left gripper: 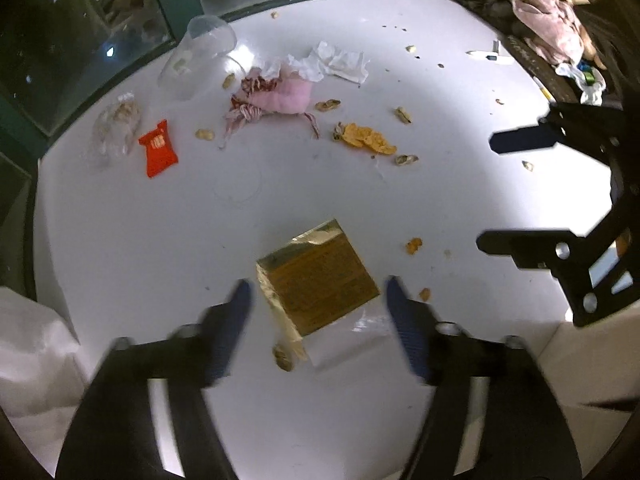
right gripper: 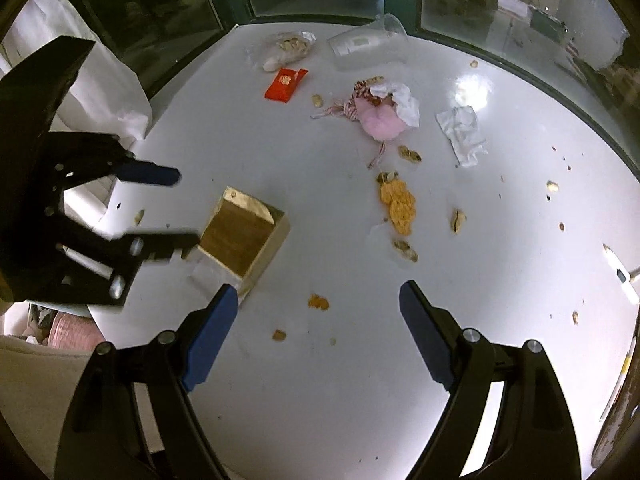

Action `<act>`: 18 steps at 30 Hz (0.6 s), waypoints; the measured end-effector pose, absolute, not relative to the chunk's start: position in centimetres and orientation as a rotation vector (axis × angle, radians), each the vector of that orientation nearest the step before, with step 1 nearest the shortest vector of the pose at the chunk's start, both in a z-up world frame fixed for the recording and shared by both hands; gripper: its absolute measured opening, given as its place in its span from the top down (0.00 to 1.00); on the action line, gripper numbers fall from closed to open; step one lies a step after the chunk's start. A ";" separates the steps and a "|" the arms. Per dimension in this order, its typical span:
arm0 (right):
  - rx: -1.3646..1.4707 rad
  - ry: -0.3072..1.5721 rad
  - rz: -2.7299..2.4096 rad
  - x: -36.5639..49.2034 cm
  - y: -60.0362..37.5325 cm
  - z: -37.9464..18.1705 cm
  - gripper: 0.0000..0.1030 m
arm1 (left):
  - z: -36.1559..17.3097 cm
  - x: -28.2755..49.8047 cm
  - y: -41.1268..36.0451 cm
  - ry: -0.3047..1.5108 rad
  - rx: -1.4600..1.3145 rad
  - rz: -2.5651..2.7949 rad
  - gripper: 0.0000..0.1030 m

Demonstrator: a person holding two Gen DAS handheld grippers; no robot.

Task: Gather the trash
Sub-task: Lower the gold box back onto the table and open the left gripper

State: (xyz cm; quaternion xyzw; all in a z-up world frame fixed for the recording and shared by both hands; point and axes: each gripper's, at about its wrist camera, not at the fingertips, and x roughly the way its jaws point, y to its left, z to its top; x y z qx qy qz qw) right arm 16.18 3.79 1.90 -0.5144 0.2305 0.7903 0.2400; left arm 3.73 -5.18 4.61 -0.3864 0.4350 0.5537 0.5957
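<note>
A gold box (left gripper: 320, 276) lies on the white round table (left gripper: 280, 420), between the fingers of my left gripper (left gripper: 318, 286); the jaws stand wide and the pads are clear of its sides. In the right wrist view the same box (right gripper: 244, 236) sits just past the left gripper (right gripper: 186, 209). My right gripper (right gripper: 318, 290) is open over bare table with only crumbs under it, and shows at the edge of the left wrist view (left gripper: 489, 191). Farther off lie a red packet (left gripper: 158, 152), a tipped clear cup (left gripper: 200, 54), a pink fluffy lump (left gripper: 288, 96), crumpled tissue (left gripper: 340, 62) and orange peel (left gripper: 366, 140).
Peanut shells (right gripper: 458, 220) and crumbs are scattered about. A clear bag of shells (right gripper: 286, 50) lies near the window edge. A white bag (right gripper: 104, 80) hangs at the table's left side. Pink cloth and clutter (left gripper: 552, 28) fill the far right; a pen (left gripper: 490, 56) lies nearby.
</note>
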 end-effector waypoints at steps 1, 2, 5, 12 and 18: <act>-1.408 0.631 2.165 16.0 4.0 1.9 0.23 | 4.6 3.6 -5.2 1.019 -0.884 1.286 0.24; -1.408 0.634 2.167 15.8 4.2 1.9 0.23 | 4.5 3.5 -5.2 1.027 -0.889 1.279 0.23; -1.428 0.627 2.181 14.8 4.6 1.8 0.23 | 3.7 2.9 -5.2 1.013 -0.954 1.259 0.21; -1.485 0.586 2.186 13.5 5.2 1.1 0.23 | 1.4 2.0 -4.6 0.962 -1.120 1.282 0.19; -1.493 0.596 2.172 14.1 6.0 0.9 0.23 | 1.1 2.6 -3.6 0.914 -1.170 1.341 0.19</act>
